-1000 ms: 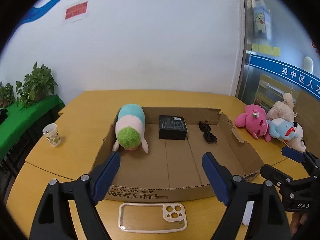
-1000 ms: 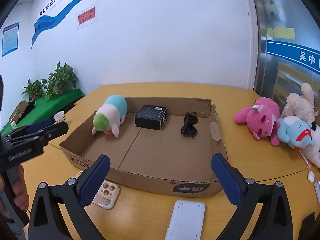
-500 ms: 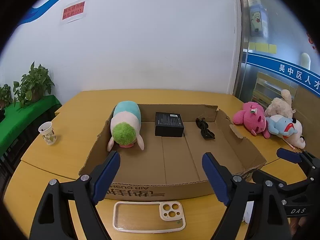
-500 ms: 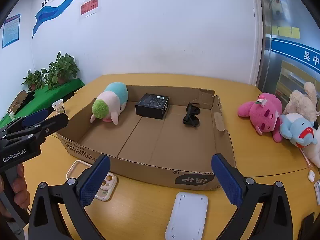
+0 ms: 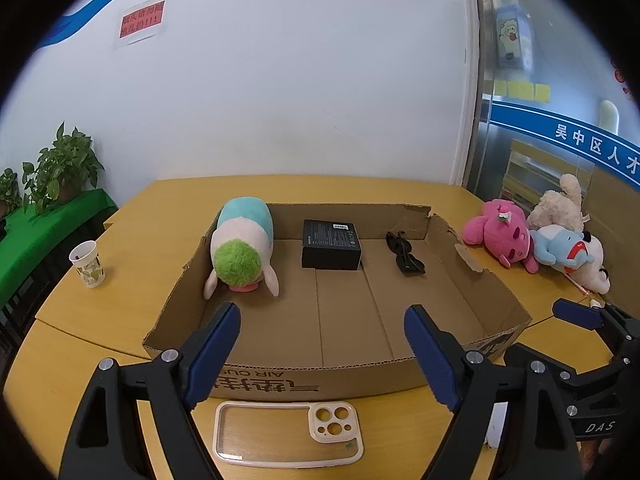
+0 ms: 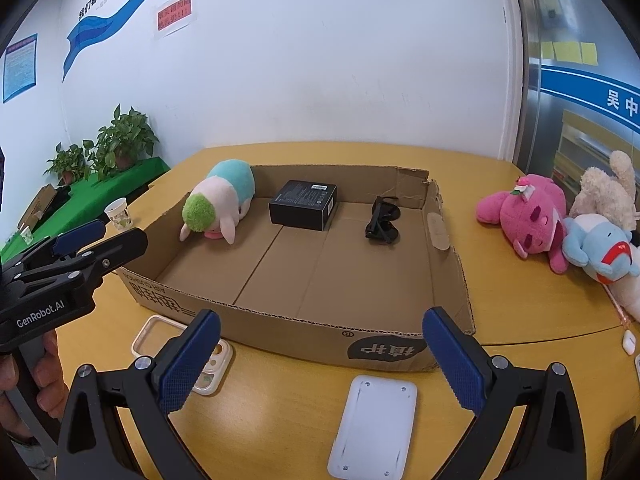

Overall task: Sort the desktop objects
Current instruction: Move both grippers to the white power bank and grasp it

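A shallow cardboard box (image 5: 316, 376) (image 6: 304, 336) lies on the yellow table. Inside it are a pastel plush with a green head (image 5: 242, 254) (image 6: 218, 202), a black box (image 5: 330, 244) (image 6: 304, 204) and black sunglasses (image 5: 404, 258) (image 6: 382, 220). In front of the box lie a clear phone case (image 5: 288, 430) (image 6: 160, 330) and a white flat device (image 6: 374, 426). My left gripper (image 5: 322, 340) hovers open over the box's near wall, above the phone case. My right gripper (image 6: 320, 348) hangs open above the white device. Nothing is between either pair of fingers.
Pink (image 5: 500, 236) (image 6: 528, 216), cream (image 5: 558, 208) and blue-white (image 5: 568, 252) (image 6: 600, 248) plush toys lie at the table's right. A paper cup (image 5: 88, 264) (image 6: 119, 214) stands at the left. Small white items (image 6: 628, 340) sit near the right edge. Potted plants (image 6: 124, 140) stand on a green surface.
Both views have shifted slightly, so the box sits a little lower and nearer in frame. Both grippers stay open and nothing on the table has moved.
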`<state>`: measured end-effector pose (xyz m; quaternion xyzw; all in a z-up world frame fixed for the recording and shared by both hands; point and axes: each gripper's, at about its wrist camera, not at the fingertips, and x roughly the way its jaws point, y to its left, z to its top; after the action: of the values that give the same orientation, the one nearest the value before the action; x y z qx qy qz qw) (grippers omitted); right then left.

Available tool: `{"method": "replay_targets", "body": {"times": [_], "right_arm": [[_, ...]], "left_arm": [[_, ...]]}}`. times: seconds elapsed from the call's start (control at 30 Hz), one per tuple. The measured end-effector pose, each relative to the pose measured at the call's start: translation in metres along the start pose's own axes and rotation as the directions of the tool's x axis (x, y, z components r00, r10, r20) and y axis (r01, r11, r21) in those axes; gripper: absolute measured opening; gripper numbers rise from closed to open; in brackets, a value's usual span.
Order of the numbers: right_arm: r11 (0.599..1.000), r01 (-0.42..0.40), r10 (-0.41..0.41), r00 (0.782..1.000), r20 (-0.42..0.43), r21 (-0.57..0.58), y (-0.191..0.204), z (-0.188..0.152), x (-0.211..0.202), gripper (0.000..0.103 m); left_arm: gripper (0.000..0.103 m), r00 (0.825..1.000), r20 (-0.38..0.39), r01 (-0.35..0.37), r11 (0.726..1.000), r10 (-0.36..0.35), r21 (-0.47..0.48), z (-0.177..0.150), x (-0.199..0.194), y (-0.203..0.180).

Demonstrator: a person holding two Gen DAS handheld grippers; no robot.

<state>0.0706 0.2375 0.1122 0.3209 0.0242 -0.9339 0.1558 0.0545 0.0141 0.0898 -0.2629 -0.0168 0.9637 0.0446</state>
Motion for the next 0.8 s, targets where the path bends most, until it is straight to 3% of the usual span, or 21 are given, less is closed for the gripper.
{"method": "replay_targets", "body": {"times": [0.17, 0.3, 0.5, 0.73, 0.8], "right_arm": [[1.000, 0.001, -0.002, 1.000, -0.002, -0.008, -0.002, -0.003, 0.000, 0.103], [1.000, 0.020, -0.019, 0.998, -0.063, 0.003, -0.019, -0.027, 0.009, 0.103], [0.991, 0.045, -0.013, 0.971, -0.239, 0.128, -0.058, -0.075, 0.040, 0.103], [0.989, 0.015, 0.033, 0.947, -0.320, 0.146, -0.059, -0.100, 0.063, 0.102], [0.992, -0.001, 0.043, 0.942, -0.334, 0.123, -0.051, -0.105, 0.066, 0.095]], "left_arm": [[0.084, 1.000, -0.019, 0.017, 1.000, -0.017, -0.002, -0.003, 0.004, -0.001], [0.084, 0.993, -0.088, 0.074, 0.997, -0.075, -0.024, -0.017, 0.016, -0.005], [0.084, 0.965, -0.231, 0.118, 0.993, -0.122, -0.032, -0.042, 0.045, -0.023], [0.084, 0.935, -0.306, 0.170, 0.984, -0.181, -0.060, -0.056, 0.060, -0.036], [0.084, 0.928, -0.319, 0.183, 0.981, -0.193, -0.062, -0.059, 0.064, -0.038]]}}
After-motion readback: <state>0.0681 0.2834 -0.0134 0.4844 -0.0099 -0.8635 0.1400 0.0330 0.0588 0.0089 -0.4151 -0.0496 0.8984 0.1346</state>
